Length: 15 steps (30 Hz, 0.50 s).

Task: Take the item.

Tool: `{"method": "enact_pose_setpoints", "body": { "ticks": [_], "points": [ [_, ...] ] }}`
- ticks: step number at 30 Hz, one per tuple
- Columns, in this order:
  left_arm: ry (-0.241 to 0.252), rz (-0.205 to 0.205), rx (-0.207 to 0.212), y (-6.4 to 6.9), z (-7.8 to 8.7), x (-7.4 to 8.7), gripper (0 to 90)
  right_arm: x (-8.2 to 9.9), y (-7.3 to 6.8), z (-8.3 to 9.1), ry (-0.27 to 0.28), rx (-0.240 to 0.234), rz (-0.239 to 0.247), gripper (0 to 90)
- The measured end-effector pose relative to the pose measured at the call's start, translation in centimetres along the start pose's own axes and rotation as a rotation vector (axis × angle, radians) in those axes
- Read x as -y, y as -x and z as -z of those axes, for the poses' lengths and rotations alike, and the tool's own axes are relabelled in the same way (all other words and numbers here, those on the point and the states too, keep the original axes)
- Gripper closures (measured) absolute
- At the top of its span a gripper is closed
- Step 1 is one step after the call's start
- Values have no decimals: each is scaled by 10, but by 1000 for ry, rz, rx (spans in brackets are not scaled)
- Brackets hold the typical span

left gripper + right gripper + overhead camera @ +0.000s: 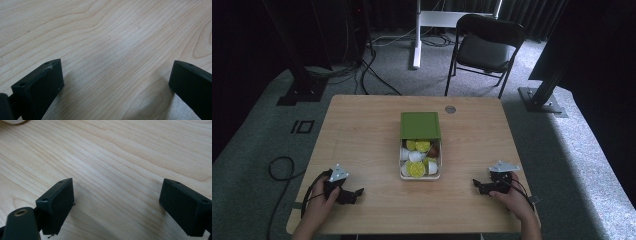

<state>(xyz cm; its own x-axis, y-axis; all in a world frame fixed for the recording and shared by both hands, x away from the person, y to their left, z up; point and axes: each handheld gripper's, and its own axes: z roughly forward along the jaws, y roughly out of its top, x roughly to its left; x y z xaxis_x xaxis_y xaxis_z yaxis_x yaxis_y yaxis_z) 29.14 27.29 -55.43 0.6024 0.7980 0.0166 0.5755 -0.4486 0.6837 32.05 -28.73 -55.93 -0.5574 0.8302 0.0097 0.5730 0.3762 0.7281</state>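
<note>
— Capsules (417, 159), then: where do they sit?

— They lie heaped in a white tray (421, 177) at the middle of the table (362, 130), yellow-green tops mostly, some white, one brown. A green lid (420, 124) lies over the far part of that tray, so the pile shows at the near end.

— How much room is around it?

— Bare wood on both sides of the tray, wide to the left and to the right, and a broad strip between its near rim and the table's near edge. A small grey disc (450, 109) is set in the top near the far edge, apart from the lid.

— And your claws?

— My left gripper (354, 193) rests low by the near-left corner, jaws pointing inward toward the middle, well apart from the tray. In the left gripper view (116, 80) the jaws stand wide with nothing but wood grain between them: released.

— The right one?

— My right gripper (478, 186) lies near the near-right corner, pointing inward too, my hand (514, 197) wrapped round its back. In the right gripper view (116, 200) the jaws are spread, empty, close over the wood.
</note>
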Motion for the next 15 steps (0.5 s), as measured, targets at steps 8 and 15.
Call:
{"method": "enact_pose_setpoints", "body": {
  "ticks": [8, 15],
  "points": [
    [0, 1, 0, 0, 0, 0, 5, 0, 0, 0, 1, 0, -2, 124],
    [0, -1, 0, 0, 0, 0, 6, -1, -2, -1, 3, 16, -15, 137]
  ]
}}
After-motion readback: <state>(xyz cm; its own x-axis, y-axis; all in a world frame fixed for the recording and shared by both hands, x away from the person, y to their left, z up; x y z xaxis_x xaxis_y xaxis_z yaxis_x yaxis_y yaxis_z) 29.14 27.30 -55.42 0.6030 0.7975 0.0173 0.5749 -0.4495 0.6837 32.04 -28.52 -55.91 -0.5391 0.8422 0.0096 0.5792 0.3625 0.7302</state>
